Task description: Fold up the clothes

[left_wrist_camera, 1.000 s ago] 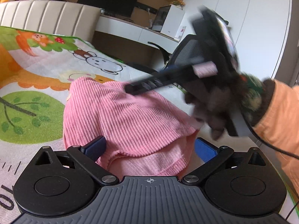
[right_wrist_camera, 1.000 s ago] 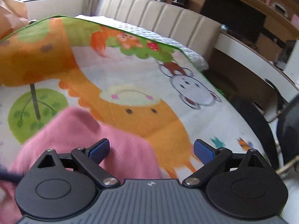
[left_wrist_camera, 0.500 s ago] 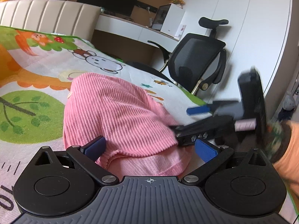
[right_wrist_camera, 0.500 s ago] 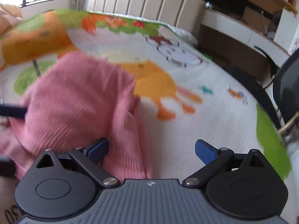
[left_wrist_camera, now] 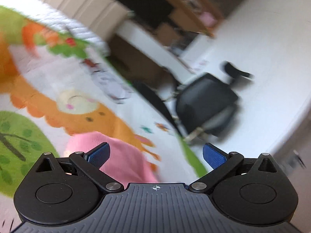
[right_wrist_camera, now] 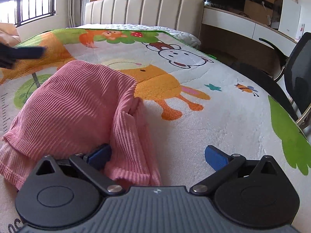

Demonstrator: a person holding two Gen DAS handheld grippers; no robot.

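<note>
Although no writing could be read, the pink garment lay folded on the cartoon mat, sharp only in the right view. Both the right gripper and left gripper stood wide, gripping nothing; the left view was blurred.

The bed, with its padded cream headboard at the far end, is covered by a cartoon-animal play mat. A ribbed pink garment lies bunched and partly folded on the mat's near left part.
</note>
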